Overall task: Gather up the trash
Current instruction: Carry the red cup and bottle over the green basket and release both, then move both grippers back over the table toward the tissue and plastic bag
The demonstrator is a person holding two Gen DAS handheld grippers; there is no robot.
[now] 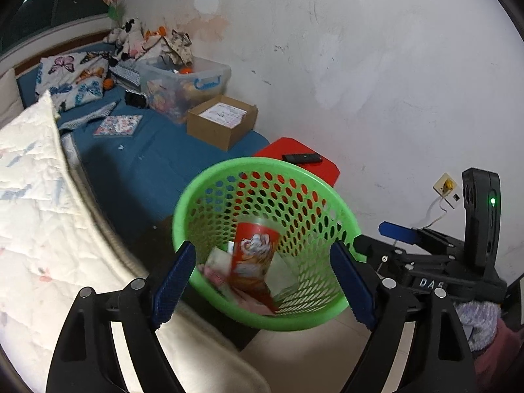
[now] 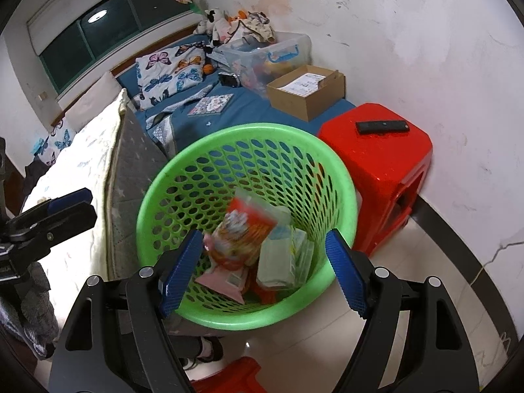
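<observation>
A green perforated basket (image 1: pixel 196 193) (image 2: pixel 147 203) stands on the floor beside the bed. Inside it lies a red printed paper cup (image 1: pixel 253 258) (image 2: pixel 242 229), blurred in both views, on top of a pale green packet (image 2: pixel 278 262) and a pink wrapper (image 2: pixel 222 278). My left gripper (image 1: pixel 265 281) hangs open over the basket's near rim, its blue pads well clear of the cup. My right gripper (image 2: pixel 263 270) is also open above the basket with nothing between its pads. Each gripper shows at the edge of the other's view, the left gripper (image 2: pixel 49 216) and the right gripper (image 1: pixel 409 235).
A red plastic stool (image 2: pixel 386 170) with a black remote (image 2: pixel 381 126) on it stands right of the basket against the wall. The bed with a blue sheet (image 2: pixel 249 108) carries a cardboard box (image 2: pixel 308 95), a clear storage bin (image 2: pixel 281 49) and pillows. A white quilt (image 1: pixel 39 203) hangs at the left.
</observation>
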